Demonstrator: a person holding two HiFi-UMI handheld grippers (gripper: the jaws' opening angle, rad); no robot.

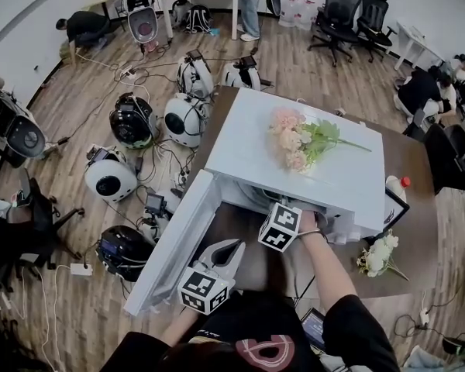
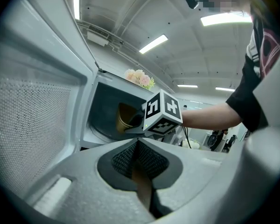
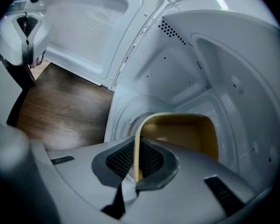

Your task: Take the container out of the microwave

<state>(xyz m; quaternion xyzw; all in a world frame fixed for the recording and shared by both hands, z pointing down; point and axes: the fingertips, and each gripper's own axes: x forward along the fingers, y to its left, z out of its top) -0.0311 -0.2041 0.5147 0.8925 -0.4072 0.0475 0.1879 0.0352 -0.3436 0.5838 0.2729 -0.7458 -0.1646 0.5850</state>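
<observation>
Where I reach inside the white box-shaped microwave (image 1: pixel 248 142): my right gripper (image 3: pixel 137 171) clamps the rim of the tan square container (image 3: pixel 186 134).
Left gripper (image 2: pixel 139 157): my jaws together, empty.

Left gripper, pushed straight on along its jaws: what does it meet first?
Probably the right gripper: its marker cube sits just ahead, slightly right of the left gripper's line, at the microwave's mouth, where it clamps the tan container. Depth is unclear.

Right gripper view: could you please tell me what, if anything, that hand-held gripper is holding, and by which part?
The right hand-held gripper is shut on the tan container, pinching its thin side wall at the rim, inside the microwave.
</observation>
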